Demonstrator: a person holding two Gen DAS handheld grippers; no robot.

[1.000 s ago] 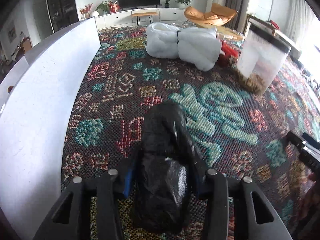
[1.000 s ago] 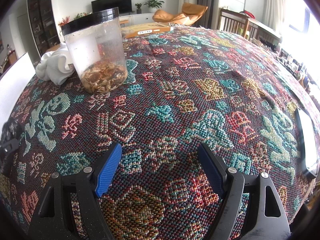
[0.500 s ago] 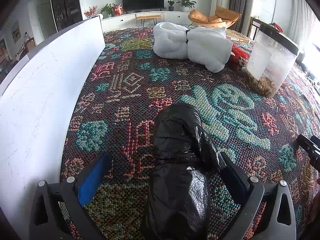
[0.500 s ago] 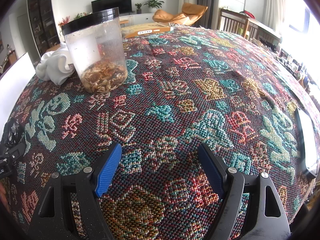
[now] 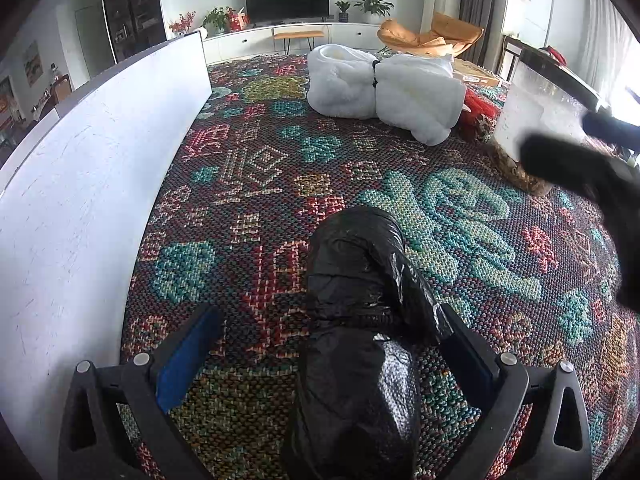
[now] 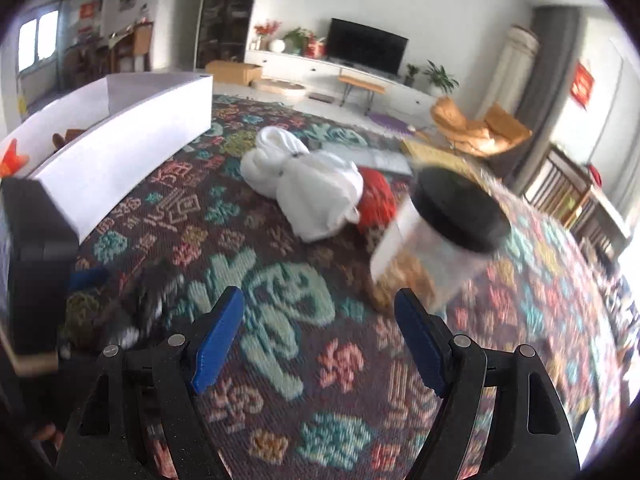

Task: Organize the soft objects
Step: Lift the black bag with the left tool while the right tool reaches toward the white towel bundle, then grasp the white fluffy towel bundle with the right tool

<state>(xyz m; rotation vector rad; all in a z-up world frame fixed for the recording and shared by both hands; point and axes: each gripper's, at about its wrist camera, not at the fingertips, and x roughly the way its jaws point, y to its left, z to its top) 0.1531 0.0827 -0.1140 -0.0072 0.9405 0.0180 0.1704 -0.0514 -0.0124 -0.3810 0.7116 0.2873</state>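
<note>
black plastic bundle (image 5: 360,320) is seen lying on the woven cloth (image 5: 280,168) between the jaws of the left gripper (image 5: 332,344). those jaws have just been opening and are now spread wide: the left pad (image 5: 184,356) is well clear of the bundle, and the right finger is just beside it with no squeeze visible. the bundle is judged released, set down beside the white box (image 5: 80,200) that runs along the left of the jaws.

right gripper (image 6: 320,344) is spread too, with nothing between its pads, only cloth. ahead of its jaws and a little left, the white towel roll (image 6: 308,184) is seen, with a red soft item (image 6: 376,200) touching its right side. just past the right jaw a clear jar with black lid (image 6: 444,240) is standing; the view is blurred.

step in hand is judged as: release done on the left, next soft item to be approached by the right.

- left gripper to be lifted straight off so the loose plastic is not snagged or dragged.
- towel roll to be approached with jaws kept wide and centred across its narrow tied waist.
- jar to be kept clear of the right jaw; a knock could tip it.
- jaws to be closed slowly, since soft stuff compresses and slips.
</note>
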